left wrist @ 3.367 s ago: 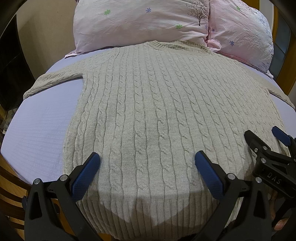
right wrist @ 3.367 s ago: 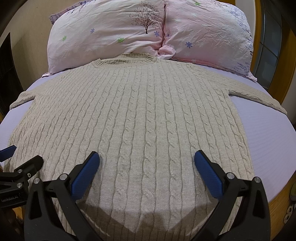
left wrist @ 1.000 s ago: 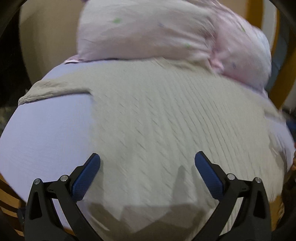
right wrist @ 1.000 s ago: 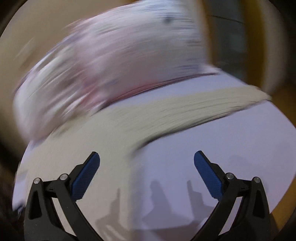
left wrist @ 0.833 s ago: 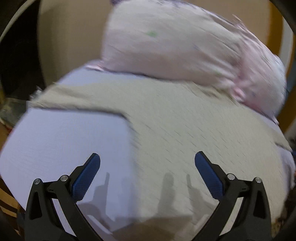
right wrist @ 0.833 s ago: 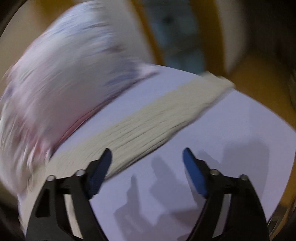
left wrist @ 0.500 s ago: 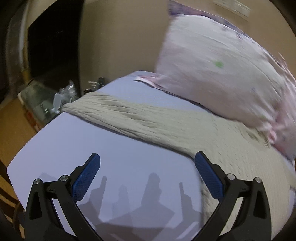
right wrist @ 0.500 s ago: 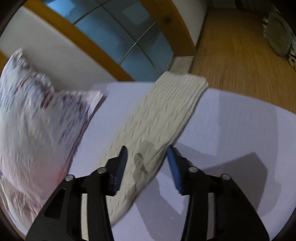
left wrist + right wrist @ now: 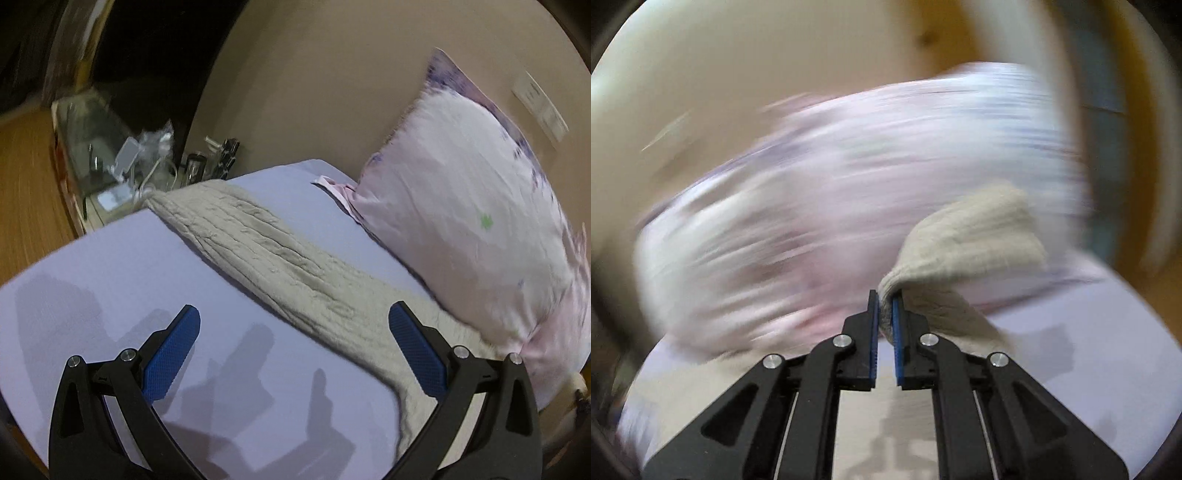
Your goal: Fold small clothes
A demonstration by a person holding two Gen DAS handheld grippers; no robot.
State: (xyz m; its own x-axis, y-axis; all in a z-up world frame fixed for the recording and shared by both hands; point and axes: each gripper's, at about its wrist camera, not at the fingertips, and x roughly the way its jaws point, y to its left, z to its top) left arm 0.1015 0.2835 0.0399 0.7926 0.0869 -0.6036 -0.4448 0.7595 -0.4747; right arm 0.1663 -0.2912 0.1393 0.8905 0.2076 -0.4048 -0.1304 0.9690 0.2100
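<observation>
Sweater sleeve (image 9: 258, 236) lies flat across the lavender bed sheet (image 9: 110, 277) in the left wrist view, beside a pink pillow (image 9: 461, 206); the left tongs (image 9: 293, 332) hang spread above it, holding nothing. In the blurred right wrist view, the right tongs (image 9: 884, 299) are clenched on what seems the other sleeve's cuff (image 9: 971, 236), lifted.

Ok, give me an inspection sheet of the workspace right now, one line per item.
Surface: lavender bed sheet, bare beside the left sleeve.
Job's things: beige knit sweater; left sleeve flat; right sleeve lifted.
Clutter: pink pillow at the head.
Grippers: left gripper open, over the sheet; right gripper shut on the right sleeve.
Cables: white cords among items on the bedside stand.
Surroundings: beige wall, wood floor.
</observation>
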